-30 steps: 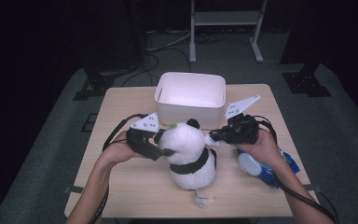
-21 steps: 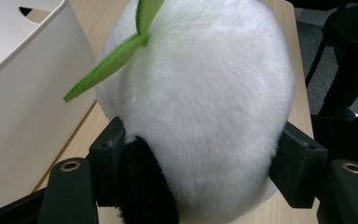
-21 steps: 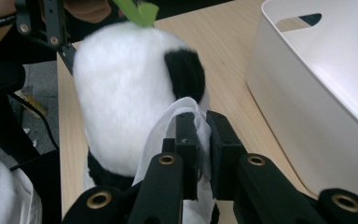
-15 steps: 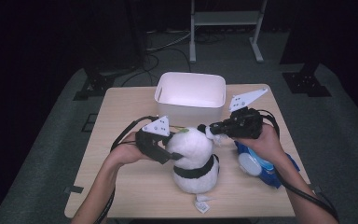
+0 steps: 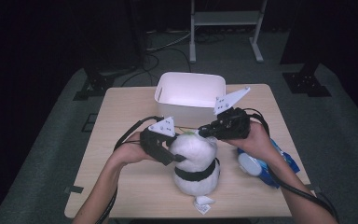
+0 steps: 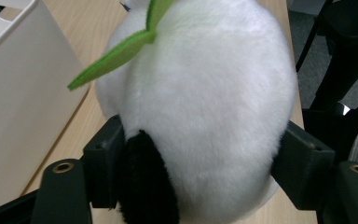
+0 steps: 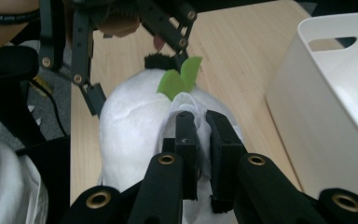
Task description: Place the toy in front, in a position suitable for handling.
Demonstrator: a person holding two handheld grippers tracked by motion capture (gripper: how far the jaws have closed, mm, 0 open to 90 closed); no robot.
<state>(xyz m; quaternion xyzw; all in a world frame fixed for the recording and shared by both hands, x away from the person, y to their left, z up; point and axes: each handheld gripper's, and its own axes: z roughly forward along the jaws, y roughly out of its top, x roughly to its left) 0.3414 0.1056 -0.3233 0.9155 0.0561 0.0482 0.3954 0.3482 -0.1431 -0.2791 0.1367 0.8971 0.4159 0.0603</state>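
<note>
Two grippers grip a plush toy near the middle of the table.

The left gripper (image 5: pixel 175 157) has its jaws spread wide around the white head of the plush toy (image 5: pixel 195 161), one jaw pressed into each side, with a black ear just beside the left jaw in the left gripper view. The right gripper (image 5: pixel 204 132) comes in from the right with its jaws nearly together, pinching a small fold of white fabric (image 7: pixel 192 109) at the top of the head, just beside the green leaf (image 7: pixel 181 80). The toy stands upright on the table (image 5: pixel 121 121), near the front edge, with the white bin (image 5: pixel 189 93) just beyond it on the far side. A blue and white item (image 5: pixel 256 164) lies on the table to the toy's right, under the right hand.
</note>
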